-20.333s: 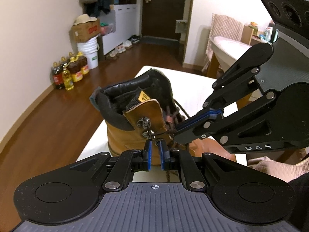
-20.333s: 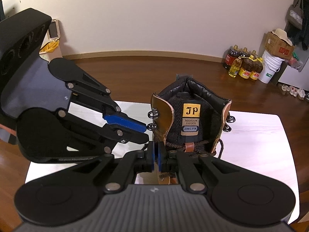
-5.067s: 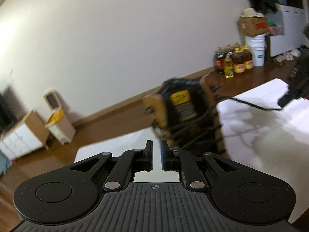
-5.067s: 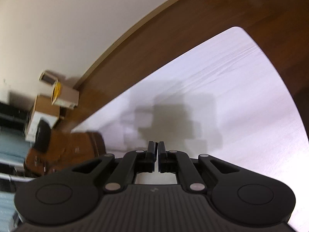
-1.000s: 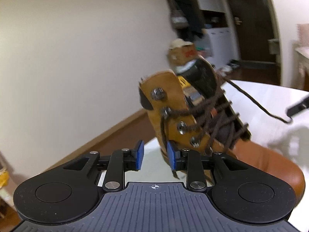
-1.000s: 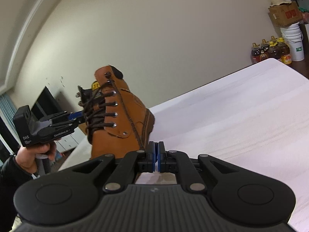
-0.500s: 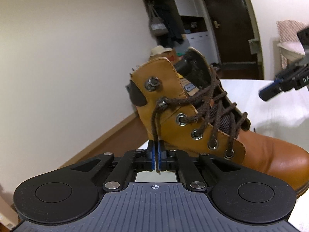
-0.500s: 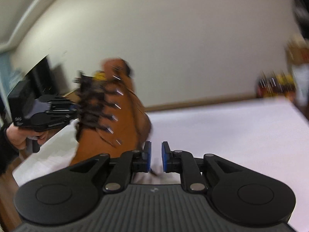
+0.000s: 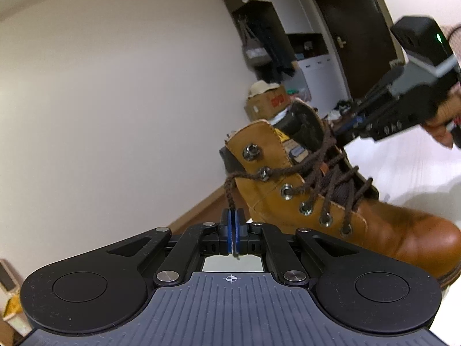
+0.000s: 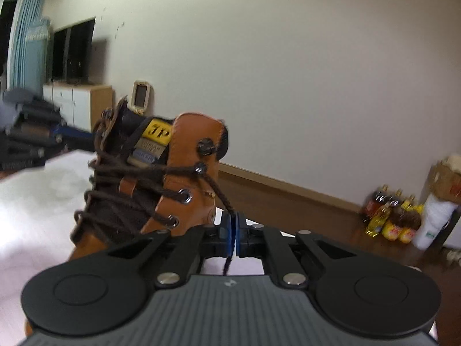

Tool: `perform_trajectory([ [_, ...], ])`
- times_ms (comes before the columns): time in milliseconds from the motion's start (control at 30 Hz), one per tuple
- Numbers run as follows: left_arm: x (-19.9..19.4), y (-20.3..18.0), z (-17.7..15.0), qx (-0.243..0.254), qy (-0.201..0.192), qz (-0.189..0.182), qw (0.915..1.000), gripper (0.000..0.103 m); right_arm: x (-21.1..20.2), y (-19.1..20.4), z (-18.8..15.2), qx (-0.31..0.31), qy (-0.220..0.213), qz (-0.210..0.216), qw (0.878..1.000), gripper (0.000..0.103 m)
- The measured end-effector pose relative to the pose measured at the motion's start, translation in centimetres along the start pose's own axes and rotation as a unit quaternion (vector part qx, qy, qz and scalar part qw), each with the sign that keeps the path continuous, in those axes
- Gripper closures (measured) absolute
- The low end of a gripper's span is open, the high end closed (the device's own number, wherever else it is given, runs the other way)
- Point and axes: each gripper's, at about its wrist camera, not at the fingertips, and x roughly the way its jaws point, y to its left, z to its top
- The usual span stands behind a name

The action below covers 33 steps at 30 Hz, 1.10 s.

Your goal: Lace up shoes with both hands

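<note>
Since half a second ago the right gripper (image 10: 232,227) has closed on one end of the brown lace (image 10: 219,193). The left gripper (image 9: 232,225) stays clamped on the other end, beside the tan boot (image 9: 331,201).

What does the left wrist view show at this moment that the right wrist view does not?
Only the left wrist view shows the dark door, the white cabinet, the boot's toe and the hand holding the right gripper.

Only the right wrist view shows the oil bottles, the dark screen over the low cabinet and the yellow tongue label.

Both show the boot on the white table, a cardboard box, and each gripper, left gripper, with jaws shut on a brown lace end from the second-highest hook.
</note>
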Motion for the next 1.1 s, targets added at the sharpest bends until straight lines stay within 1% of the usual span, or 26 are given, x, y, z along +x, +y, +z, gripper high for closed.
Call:
perform_trajectory([
  [33,0.0,-0.2,-0.5,-0.003,0.009,-0.004,0.9999,0.102,-0.1,-0.3,-0.4,0.002,0.005,0.001,1.0,0.101],
  [100,0.3,-1.8,-2.1,0.009,0.039,-0.036,0.9985,0.102,0.1,-0.7,-1.9,0.008,0.029,0.011,0.999,0.102],
  [167,-0.1,-3.0,-2.5,0.001,0.04,-0.058,0.9975,0.102,0.3,-0.9,-3.3,0.019,0.051,0.03,0.998,0.102],
  [233,-0.5,-3.8,-2.2,0.001,0.037,-0.061,0.9974,0.102,0.0,-0.8,-3.6,0.03,0.061,0.05,0.996,0.102],
  [267,-1.1,-4.3,-1.9,-0.012,0.032,-0.076,0.9965,0.102,-0.1,-0.8,-3.7,0.035,0.066,0.06,0.995,0.102],
  [333,-1.8,-4.9,-1.4,-0.015,0.026,-0.085,0.9959,0.102,-0.4,-0.7,-3.7,0.043,0.072,0.075,0.994,0.102],
  [400,-2.6,-6.0,-1.0,-0.012,0.024,-0.103,0.9943,0.102,-1.0,-0.9,-3.6,0.062,0.08,0.102,0.99,0.102],
  [433,-2.1,-6.2,-0.5,-0.013,0.024,-0.107,0.994,0.102,-1.3,-1.1,-3.7,0.078,0.087,0.122,0.986,0.102],
  [467,-1.8,-6.7,-0.2,-0.015,0.023,-0.115,0.9929,0.102,-1.5,-1.2,-3.8,0.095,0.092,0.145,0.98,0.102],
  [533,-1.8,-7.1,0.0,-0.018,0.025,-0.118,0.9925,0.102,-2.0,-1.2,-4.3,0.136,0.095,0.205,0.965,0.102],
  [567,-1.7,-7.2,0.0,-0.019,0.025,-0.118,0.9925,0.102,-2.1,-1.2,-4.4,0.149,0.097,0.226,0.958,0.102],
  [700,-2.1,-7.2,0.1,-0.011,0.029,-0.111,0.9933,0.102,-0.9,-1.2,-4.5,0.173,0.107,0.253,0.946,0.102],
  [800,-2.2,-6.4,-0.2,-0.03,0.035,-0.1,0.994,0.102,-0.4,-2.3,-4.1,0.212,0.103,0.264,0.935,0.102],
  [833,-2.2,-6.3,-0.4,-0.033,0.037,-0.096,0.9942,0.102,-0.5,-2.5,-4.0,0.228,0.102,0.27,0.93,0.102],
  [933,-2.2,-6.1,-0.5,-0.043,0.041,-0.087,0.9945,0.101,-0.5,-3.2,-4.3,0.282,0.095,0.296,0.908,0.101],
  [1000,-2.3,-6.0,-0.5,-0.051,0.041,-0.081,0.9945,0.101,-1.3,-3.2,-4.9,0.332,0.085,0.324,0.882,0.101],
  [1067,-2.5,-6.0,-0.2,-0.054,0.039,-0.075,0.9949,0.1,-1.1,-3.1,-5.1,0.366,0.078,0.343,0.862,0.101],
  [1100,-2.7,-6.0,-0.2,-0.056,0.04,-0.073,0.995,0.099,-0.9,-2.7,-5.0,0.371,0.074,0.345,0.859,0.101],
])
